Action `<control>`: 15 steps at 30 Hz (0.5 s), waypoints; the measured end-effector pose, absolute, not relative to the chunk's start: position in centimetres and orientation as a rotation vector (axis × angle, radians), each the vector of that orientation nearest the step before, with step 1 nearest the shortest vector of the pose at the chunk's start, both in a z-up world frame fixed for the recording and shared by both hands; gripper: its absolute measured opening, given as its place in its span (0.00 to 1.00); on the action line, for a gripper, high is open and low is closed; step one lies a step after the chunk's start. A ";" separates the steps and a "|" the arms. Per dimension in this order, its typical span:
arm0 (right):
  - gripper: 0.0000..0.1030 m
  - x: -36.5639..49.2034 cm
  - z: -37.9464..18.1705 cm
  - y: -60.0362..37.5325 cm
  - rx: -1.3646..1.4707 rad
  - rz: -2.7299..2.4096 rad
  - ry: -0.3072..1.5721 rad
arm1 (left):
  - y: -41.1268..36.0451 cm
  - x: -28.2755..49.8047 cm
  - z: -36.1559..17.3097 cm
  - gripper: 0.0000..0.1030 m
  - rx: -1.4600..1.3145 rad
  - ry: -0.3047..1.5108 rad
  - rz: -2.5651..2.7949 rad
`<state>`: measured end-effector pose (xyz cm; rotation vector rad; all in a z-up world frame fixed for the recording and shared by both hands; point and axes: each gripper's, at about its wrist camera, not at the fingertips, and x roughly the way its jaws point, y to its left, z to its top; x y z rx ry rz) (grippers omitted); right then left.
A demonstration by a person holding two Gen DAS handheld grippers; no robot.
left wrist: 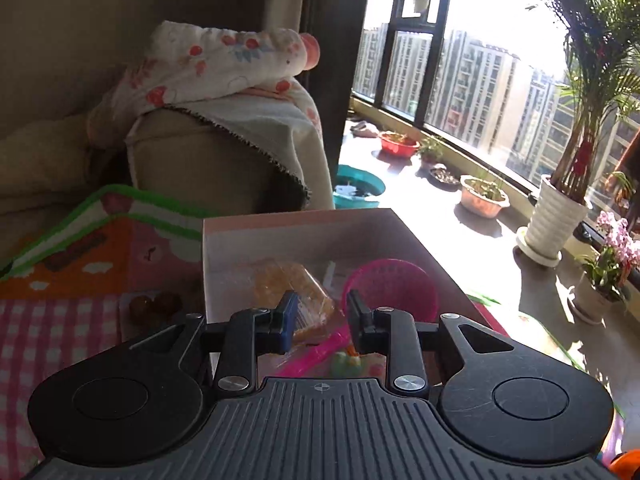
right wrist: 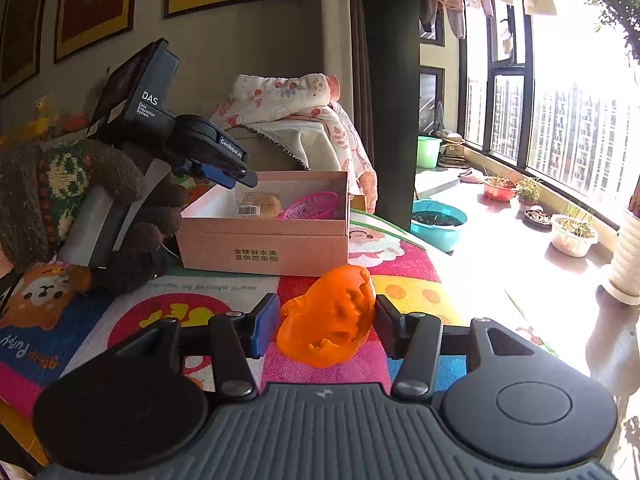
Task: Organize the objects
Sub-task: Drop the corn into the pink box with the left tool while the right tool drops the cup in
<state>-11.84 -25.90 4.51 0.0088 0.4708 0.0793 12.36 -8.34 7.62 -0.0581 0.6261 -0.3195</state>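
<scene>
- While the right gripper [right wrist: 326, 322] has its two pads pressed on either side of the orange moulded-plastic toy shell [right wrist: 329, 318], the next step looks to be carrying it over the rim of the pale pink cardboard box [right wrist: 264, 246] beyond; it would pay to keep the clamp steady and let go only once the shell is above the box floor.
- The left gripper [left wrist: 320, 316] has its jaws nearly together with nothing I can see pinched between them; it hangs over the near edge of the box.
- The left wrist view looks down into the box: a clear-wrapped yellow snack packet [left wrist: 296, 288], a round pink plastic mesh basket [left wrist: 394, 288], and pink and green bits right under the fingers, too blurred to name.
- The right wrist view alone shows the box's printed front, the gloved hand [right wrist: 132, 216] holding the left tool, and the bright cartoon play mat [right wrist: 224, 300] beneath.
</scene>
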 end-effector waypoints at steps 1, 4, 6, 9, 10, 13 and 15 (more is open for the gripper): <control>0.49 -11.7 4.4 -25.9 0.009 0.078 0.475 | -7.7 12.0 7.9 0.29 -0.086 0.620 -0.321; 0.49 -11.4 4.4 -25.9 0.017 0.082 0.483 | -6.0 9.7 8.7 0.29 -0.112 0.593 -0.346; 0.50 -10.9 4.5 -25.8 0.020 0.085 0.492 | -4.8 7.2 9.0 0.29 -0.111 0.573 -0.385; 0.49 -9.6 5.1 -25.4 0.016 0.087 0.508 | -3.1 3.2 8.8 0.29 -0.101 0.568 -0.443; 0.50 -9.0 5.4 -25.3 0.016 0.090 0.509 | -2.5 2.1 8.6 0.29 -0.093 0.566 -0.455; 0.50 -6.8 7.2 -25.2 0.013 0.105 0.503 | -1.0 -1.0 7.3 0.29 -0.045 0.570 -0.474; 0.50 -4.6 8.7 -25.2 0.005 0.111 0.493 | -0.2 -2.1 6.1 0.29 -0.021 0.592 -0.469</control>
